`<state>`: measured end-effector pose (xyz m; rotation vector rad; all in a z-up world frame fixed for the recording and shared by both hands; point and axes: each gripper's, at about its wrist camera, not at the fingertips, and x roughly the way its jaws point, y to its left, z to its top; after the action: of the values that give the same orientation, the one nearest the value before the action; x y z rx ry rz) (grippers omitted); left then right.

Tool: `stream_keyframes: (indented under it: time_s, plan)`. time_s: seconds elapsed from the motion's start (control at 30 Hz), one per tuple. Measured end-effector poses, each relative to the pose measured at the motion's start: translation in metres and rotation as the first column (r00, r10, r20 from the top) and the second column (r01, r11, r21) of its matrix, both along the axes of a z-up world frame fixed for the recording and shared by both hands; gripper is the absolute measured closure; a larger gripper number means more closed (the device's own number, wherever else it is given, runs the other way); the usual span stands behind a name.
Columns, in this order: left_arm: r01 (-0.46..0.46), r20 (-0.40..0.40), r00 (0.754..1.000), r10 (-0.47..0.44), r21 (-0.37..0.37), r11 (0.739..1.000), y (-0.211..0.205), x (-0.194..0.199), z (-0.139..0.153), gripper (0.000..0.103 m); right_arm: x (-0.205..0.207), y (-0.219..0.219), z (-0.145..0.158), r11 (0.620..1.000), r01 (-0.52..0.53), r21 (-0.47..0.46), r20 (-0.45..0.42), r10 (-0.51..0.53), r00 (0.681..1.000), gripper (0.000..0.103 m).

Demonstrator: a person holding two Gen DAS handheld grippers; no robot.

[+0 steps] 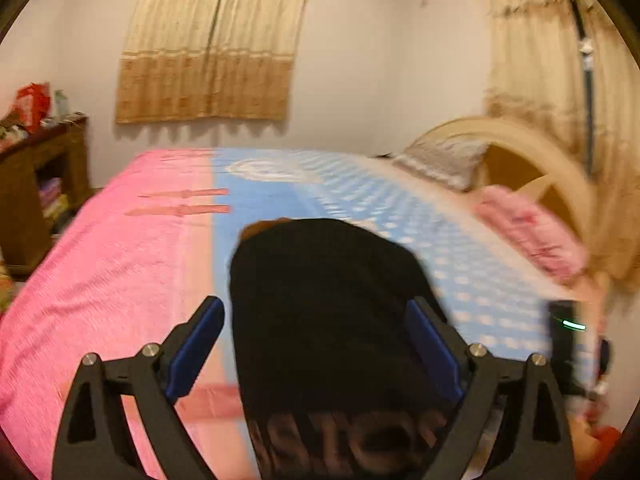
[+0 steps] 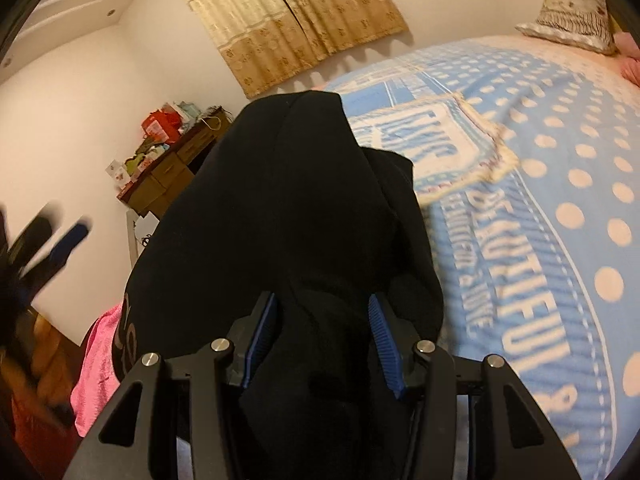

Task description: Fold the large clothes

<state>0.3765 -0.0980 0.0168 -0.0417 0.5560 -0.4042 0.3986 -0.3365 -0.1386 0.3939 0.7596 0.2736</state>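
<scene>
Right gripper (image 2: 322,334) is clamped on a thick bunch of the black garment (image 2: 288,208); pads press the cloth from both sides, jaws at a middling width. From that wrist view the garment runs away from the grip toward 12 o'clock, over the bed (image 2: 560,240), its far end up near the curtain line. Pale lettering shows on its 8 o'clock edge.

Left gripper (image 1: 316,344) stands wide and holds nothing. In the left wrist view the garment (image 1: 328,300) sits between the blue pads (image 1: 200,344), but there is daylight on the 9 o'clock side. The 3 o'clock pad overlaps the cloth in the picture; I can't tell if it touches. This frame is blurred.

In the right view the left gripper (image 2: 60,248) shows as a smear at 9 o'clock, well apart from the cloth.

What matters as I read it: the garment's long axis points 12 o'clock from both tools and the right hand has the only grip. So the left is the free hand for the next pinch, likely the lettered edge at 6 o'clock in its own view. Risk: black on black, so I can't pick out the fold edges.
</scene>
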Motion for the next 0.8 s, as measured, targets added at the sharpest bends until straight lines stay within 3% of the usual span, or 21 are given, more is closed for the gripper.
stream_keyframes:
  time_s: [0.07, 0.13, 0.27, 0.33, 0.4, 0.5, 0.57, 0.63, 0.73, 0.8]
  plan:
    - [-0.036, -0.066, 0.997, 0.039, 0.046, 0.998, -0.01, 0.028, -0.026, 0.012, -0.004, 0.007, 0.013, 0.999, -0.009, -0.042, -0.01, 0.008, 1.0, 0.055]
    - [-0.033, -0.188, 0.981, 0.044, 0.064, 0.997, -0.018, 0.05, -0.058, 0.016, -0.007, 0.011, 0.035, 0.997, 0.002, -0.08, 0.036, 0.001, 0.999, 0.06]
    - [-0.056, -0.15, 0.987, 0.062, 0.043, 0.998, -0.019, 0.04, -0.065, 0.016, 0.006, 0.025, 0.078, 0.983, 0.03, -0.18, 0.155, -0.001, 0.988, 0.062]
    - [-0.061, -0.142, 0.987, 0.07, 0.063, 0.996, -0.02, 0.036, -0.067, 0.016, 0.033, 0.037, 0.094, 0.97, 0.042, -0.239, 0.171, -0.001, 0.985, 0.062]
    - [-0.054, -0.121, 0.991, 0.065, 0.092, 0.994, -0.018, 0.035, -0.066, 0.016, 0.065, 0.041, 0.096, 0.974, 0.024, -0.227, 0.15, 0.011, 0.989, 0.062]
    - [-0.048, -0.09, 0.994, 0.06, 0.133, 0.99, -0.02, 0.032, -0.064, 0.016, 0.114, 0.044, 0.07, 0.976, -0.01, -0.217, 0.056, 0.023, 0.998, 0.062]
    - [-0.026, -0.09, 0.995, 0.043, 0.188, 0.982, -0.03, 0.035, -0.067, 0.016, 0.139, 0.049, 0.025, 0.963, -0.059, -0.263, -0.065, 0.044, 0.997, 0.062]
    - [-0.041, -0.056, 0.997, 0.058, 0.271, 0.962, -0.044, 0.034, -0.069, 0.016, 0.142, 0.04, 0.004, 0.978, -0.037, -0.206, -0.048, 0.028, 0.998, 0.063]
    - [-0.038, -0.041, 0.998, 0.051, 0.278, 0.96, -0.048, 0.035, -0.068, 0.014, 0.137, 0.023, -0.001, 0.993, -0.023, -0.113, -0.026, 0.021, 0.999, 0.063]
    - [-0.029, -0.043, 0.998, 0.043, 0.274, 0.961, -0.049, 0.038, -0.067, 0.012, 0.131, 0.006, -0.01, 1.0, -0.005, 0.0, -0.02, 0.005, 1.0, 0.063]
